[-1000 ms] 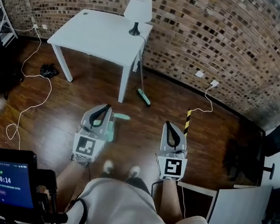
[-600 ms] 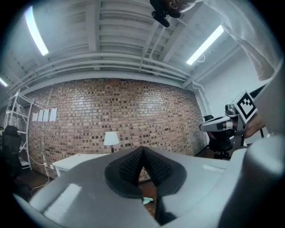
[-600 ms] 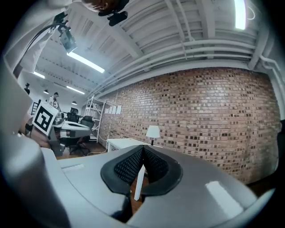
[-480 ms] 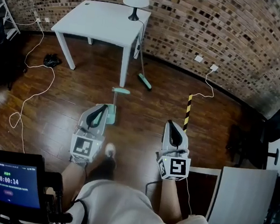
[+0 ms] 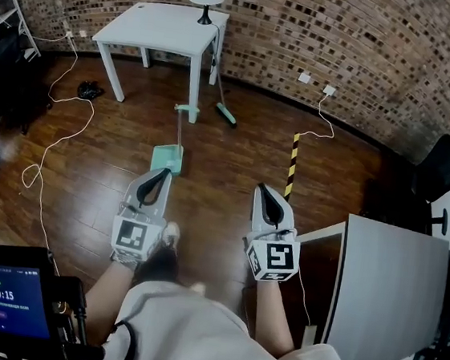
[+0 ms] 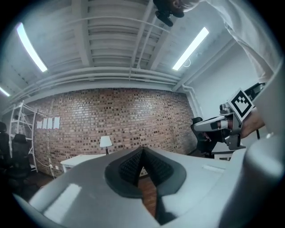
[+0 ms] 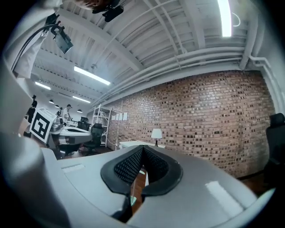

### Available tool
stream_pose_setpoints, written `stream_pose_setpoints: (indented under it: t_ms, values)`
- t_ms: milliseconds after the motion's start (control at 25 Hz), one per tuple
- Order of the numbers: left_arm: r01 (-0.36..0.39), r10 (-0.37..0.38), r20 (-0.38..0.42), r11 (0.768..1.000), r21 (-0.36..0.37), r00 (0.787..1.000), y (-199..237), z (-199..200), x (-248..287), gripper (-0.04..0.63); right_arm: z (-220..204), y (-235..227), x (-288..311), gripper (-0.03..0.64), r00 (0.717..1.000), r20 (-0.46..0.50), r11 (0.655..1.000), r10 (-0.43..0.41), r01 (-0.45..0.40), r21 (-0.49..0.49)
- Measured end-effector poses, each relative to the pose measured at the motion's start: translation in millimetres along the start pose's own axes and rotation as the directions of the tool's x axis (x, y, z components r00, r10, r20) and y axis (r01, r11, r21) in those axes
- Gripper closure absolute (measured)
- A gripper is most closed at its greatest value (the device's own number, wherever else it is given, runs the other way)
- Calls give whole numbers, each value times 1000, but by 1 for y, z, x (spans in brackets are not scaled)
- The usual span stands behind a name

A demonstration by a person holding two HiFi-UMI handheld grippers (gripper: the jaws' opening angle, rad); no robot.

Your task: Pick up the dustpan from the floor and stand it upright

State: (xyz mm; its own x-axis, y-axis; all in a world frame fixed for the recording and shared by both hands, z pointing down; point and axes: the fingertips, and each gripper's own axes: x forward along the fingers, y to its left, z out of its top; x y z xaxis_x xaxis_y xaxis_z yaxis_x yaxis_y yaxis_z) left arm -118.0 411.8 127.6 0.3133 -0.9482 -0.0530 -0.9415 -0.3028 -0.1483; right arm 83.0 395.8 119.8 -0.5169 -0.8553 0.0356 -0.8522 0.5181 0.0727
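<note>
Head view looks steeply down; both gripper views face level; all share the brick wall (image 5: 369,46).

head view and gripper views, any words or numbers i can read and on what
"00:00:15": on the screen, head view, lower left.
Small lines above and below that timer: too small to read.
Left cube and right cube: square marker patterns only, no words.
Wall sheets: too small to read.

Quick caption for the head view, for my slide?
Left gripper and right gripper, both shut and empty, above the wooden floor; the green dustpan lies flat ahead of the left one.
</note>
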Motion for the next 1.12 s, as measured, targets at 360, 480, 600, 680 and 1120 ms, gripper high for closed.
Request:
stream_pose_setpoints:
  t_ms: [360,480,600,680,1120]
  values:
    - [13,-13,18,1000,-11,1000,-24,23,-64,595,21,30,-62,604,997,56,998,-47,45,34]
    - [12,-12,24,1000,9,1000,-14,22,-77,594,16,44,-65,604,997,50,997,-57,55,52]
    - [16,-16,27,1000,10,1000,-5,25,-86,594,16,59,-65,604,998,41,997,-55,53,49]
    - [30,-30,28,1000,10,999,-4,26,-88,594,16,67,-64,604,998,29,997,-58,56,44]
    - [86,-86,37,996,3,996,-3,23,-108,594,24,96,-66,606,997,11,997,-82,82,-1]
